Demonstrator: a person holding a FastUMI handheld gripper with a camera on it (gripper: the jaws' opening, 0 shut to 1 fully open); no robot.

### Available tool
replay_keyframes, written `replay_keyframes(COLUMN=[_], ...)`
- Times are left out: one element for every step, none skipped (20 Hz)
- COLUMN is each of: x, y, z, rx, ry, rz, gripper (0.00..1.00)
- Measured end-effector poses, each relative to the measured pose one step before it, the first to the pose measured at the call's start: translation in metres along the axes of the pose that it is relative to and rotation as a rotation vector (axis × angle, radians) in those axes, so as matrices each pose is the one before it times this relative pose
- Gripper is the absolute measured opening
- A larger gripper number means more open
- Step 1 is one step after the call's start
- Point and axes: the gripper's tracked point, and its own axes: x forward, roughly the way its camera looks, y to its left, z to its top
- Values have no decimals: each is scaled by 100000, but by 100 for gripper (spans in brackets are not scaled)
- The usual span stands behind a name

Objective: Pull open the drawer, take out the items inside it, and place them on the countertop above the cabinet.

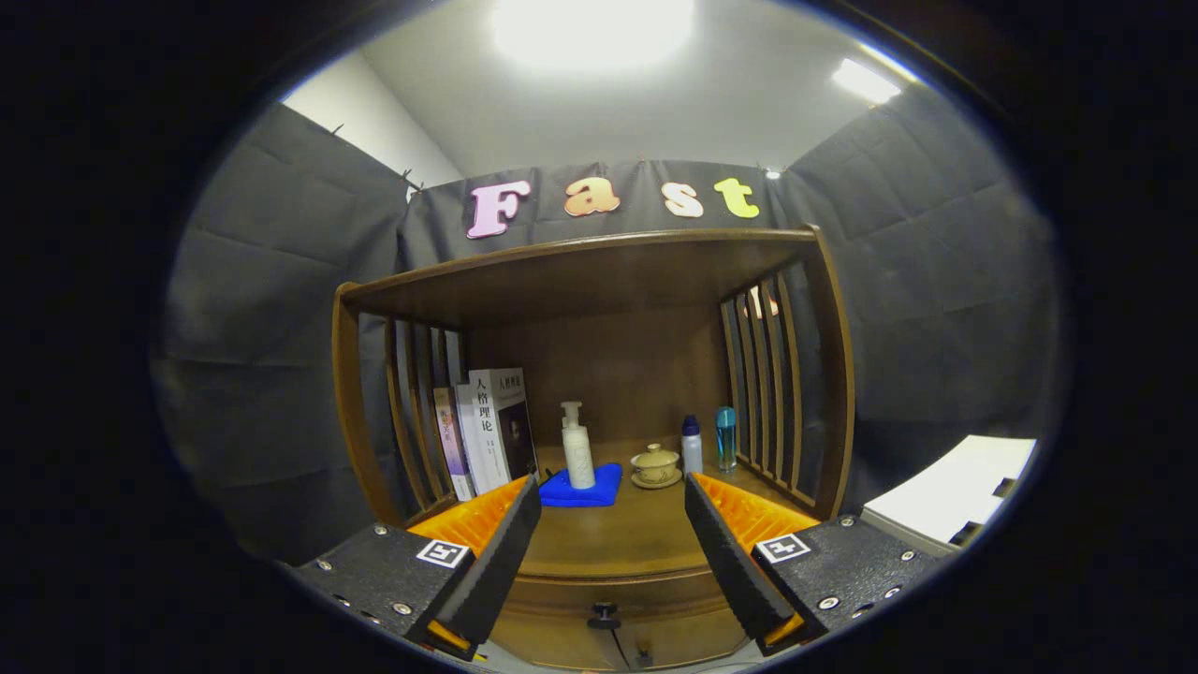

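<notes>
Gripper view: the gripper (613, 552) hangs with its jaws wide and empty, set square to the brown wooden cabinet's closed drawer (608, 599), whose small dark round knob (604, 616) sits low between the fingers, likely lined up for a pull. The drawer front runs crosswise, facing the gripper; its contents are hidden. Beyond, the wooden worktop (627, 534) carries a white pump bottle (577, 456) on a folded blue cloth (582, 489).

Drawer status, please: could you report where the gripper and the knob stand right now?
Gripper open, holding nothing. Drawer shut, knob just below and between the fingers, untouched. Nothing in the way.
</notes>
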Motion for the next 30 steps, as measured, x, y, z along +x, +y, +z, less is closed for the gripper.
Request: replay_keyframes(x=[156, 196, 390, 374, 350, 182, 198, 263, 284, 275, 242, 173, 43, 128, 314, 350, 522, 375, 158, 158, 108, 349, 350, 434, 317, 159, 38, 138, 147, 314], y=[-465, 52, 553, 512, 127, 77, 364, 248, 53, 217, 474, 487, 40, 95, 105, -269, -123, 18, 111, 79, -68, 125, 205, 128, 92, 103, 142, 25, 2, 172], z=[-459, -310, -209, -174, -153, -162, -397, -431, -775, -932, -919, -940, -1093, -739, -541, -540, -506, -442, -810, -693, -645, -720, -1046, -669, -738, -575, -644, -617, -869, -896], rx=[-1706, -511, 248, 966, 894, -59, -1729, -2800, -2831, -1957, -575, 965, 2147, 2266, 1451, -130, -556, -299, 39, -39, -247, -142, 4, 83, -71, -453, -1034, -1270, -1082, -654], ry=[486, 609, 816, 744, 255, -205, -80, 441, 913, 1713, 1751, 1563, 1840, 1280, 830, 1339, 1222, 744, 927, 804, 932, 1334, 1442, 1233, 1047, 947, 811, 851, 1405, 1647], rz=[-1469, -23, 1571, 1297, 278, -110, 213, -139, -239, -6, 855, 763, 277, 447, 39, -1083, -1395, -689, -13, 446, 209, 255, 293, 103, 28, -78, -102, -236, -281, 237], gripper=[96, 95, 96, 95, 96, 96, 96, 96, 96, 96, 96, 96, 96, 96, 96, 96, 96, 96, 96, 96, 96, 96, 96, 96, 96, 96, 96, 96, 96, 96])
